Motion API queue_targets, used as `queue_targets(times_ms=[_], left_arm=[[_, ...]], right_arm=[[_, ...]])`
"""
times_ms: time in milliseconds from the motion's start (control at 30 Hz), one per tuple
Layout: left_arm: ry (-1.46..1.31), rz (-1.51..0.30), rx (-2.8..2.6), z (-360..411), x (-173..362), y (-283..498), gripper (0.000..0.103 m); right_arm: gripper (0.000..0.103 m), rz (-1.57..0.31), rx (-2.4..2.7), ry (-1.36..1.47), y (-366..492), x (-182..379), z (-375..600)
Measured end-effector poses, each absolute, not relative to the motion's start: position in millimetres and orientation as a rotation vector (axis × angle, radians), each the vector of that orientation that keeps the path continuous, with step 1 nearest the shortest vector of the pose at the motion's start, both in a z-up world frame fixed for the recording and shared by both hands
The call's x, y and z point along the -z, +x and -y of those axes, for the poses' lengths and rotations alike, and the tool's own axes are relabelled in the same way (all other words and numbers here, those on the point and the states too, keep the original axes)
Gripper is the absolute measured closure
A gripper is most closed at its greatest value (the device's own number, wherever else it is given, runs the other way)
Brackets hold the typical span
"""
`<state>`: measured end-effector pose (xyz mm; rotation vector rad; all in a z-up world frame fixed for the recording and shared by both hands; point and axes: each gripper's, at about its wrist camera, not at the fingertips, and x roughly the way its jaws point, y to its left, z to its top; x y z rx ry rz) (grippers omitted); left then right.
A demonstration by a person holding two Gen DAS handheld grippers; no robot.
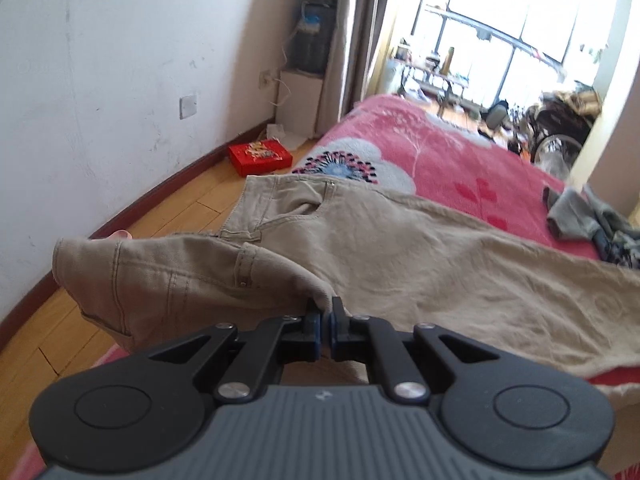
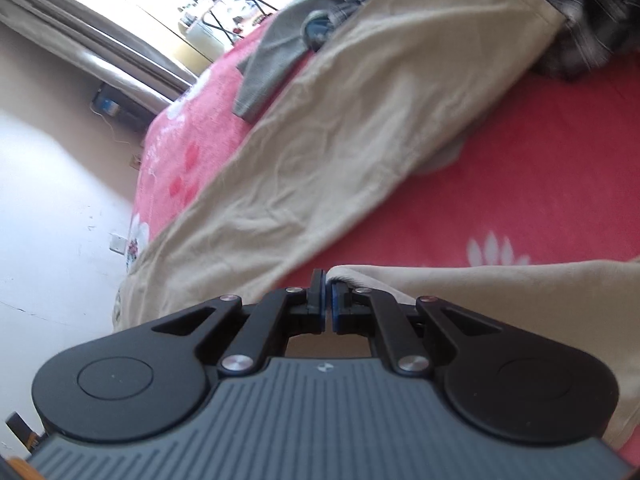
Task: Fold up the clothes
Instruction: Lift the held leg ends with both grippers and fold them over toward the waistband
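Observation:
A pair of khaki trousers (image 1: 400, 248) lies spread on a pink flowered blanket (image 1: 460, 152). My left gripper (image 1: 325, 308) is shut on the trousers' fabric near the waistband, which is lifted and folds over towards the left. In the right wrist view one trouser leg (image 2: 340, 132) stretches away across the blanket (image 2: 520, 184). My right gripper (image 2: 325, 284) is shut on the edge of the other leg (image 2: 480, 284), which runs off to the right.
A heap of grey and dark clothes (image 1: 592, 220) lies at the far side of the bed, also seen in the right wrist view (image 2: 580, 12). A red box (image 1: 260, 156) sits on the wooden floor by the white wall. Curtains and a bright window are beyond.

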<state>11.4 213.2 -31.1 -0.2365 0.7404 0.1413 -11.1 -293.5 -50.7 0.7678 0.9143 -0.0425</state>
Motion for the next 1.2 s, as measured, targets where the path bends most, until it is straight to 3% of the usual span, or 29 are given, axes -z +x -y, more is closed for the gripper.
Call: queue_targets(times_ms=[500,867,933,1033,1100,1200], left_arm=[[-0.293,-0.525,-0.136,-199.7,0.8,81.5,0.098],[-0.33,-0.604,-0.155,-199.0,61.9,196.7,0.096],[-0.361,-0.648,-0.142,-204.2,76.8,211.0,0.091],[-0.516,-0.679,-0.123,-222.1,88.9,218.2,0.074],[-0.622,-0.659,-0.101,-232.4,89.2,218.8,0.053],[-0.738,-0.603,-0.099,-244.2,83.1,220.6,0.041]], right_arm=[[0.102,-0.774,-0.007,0.699,63.6,12.4,299.3],[0.102,-0.806,0.044,0.637,175.3,40.2,302.6],[0.101,-0.824,0.05,0.618,192.7,55.8,301.9],[0.097,-0.913,0.077,0.768,207.5,90.7,317.7],[0.097,-0.933,0.079,0.888,208.8,109.0,331.1],[0.093,-0.931,0.044,1.054,207.2,125.7,348.7]])
